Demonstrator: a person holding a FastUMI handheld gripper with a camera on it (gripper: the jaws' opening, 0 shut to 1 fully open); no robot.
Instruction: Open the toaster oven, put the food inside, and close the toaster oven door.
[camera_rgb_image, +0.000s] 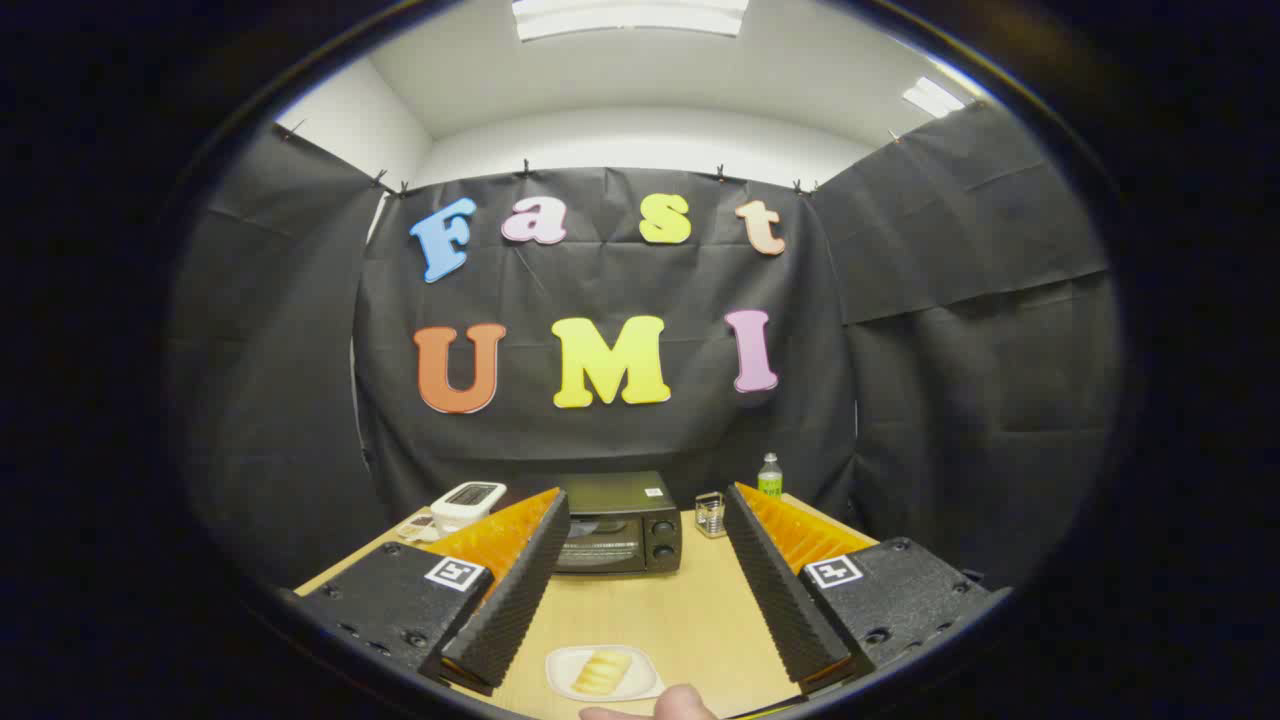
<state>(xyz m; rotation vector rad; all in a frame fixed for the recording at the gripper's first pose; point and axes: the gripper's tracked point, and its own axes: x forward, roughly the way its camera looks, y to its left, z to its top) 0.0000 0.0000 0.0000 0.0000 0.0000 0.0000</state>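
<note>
Black-cloth booth under ceiling lights; pale wooden desk carries everything. Gripper hovers above the near part of the desk, fingers spread wide and holding nothing. Between the fingers at the near edge: a small white plate with the food, a pale yellow ridged piece lying flat on it. A fingertip of a person's hand shows just near of the plate, to its right. Beyond the fingers, at the far side of the desk against the cloth: the toaster oven, black, door shut, two knobs on its right front; the left finger covers part of its left side. Its handle cannot be made out at this range. Left of the oven: a white toaster and a small flat item beside it, too small to identify. Right of the oven: a small clear container, and farther right a green bottle, partly behind the right finger. Judgement: step in hand is opening the door; nothing of the task done yet. To do it well: travel forward over the plate without touching it, centre on the door's upper edge, grip the handle squarely, pull down along the hinge arc, and avoid dragging the oven forward.
</note>
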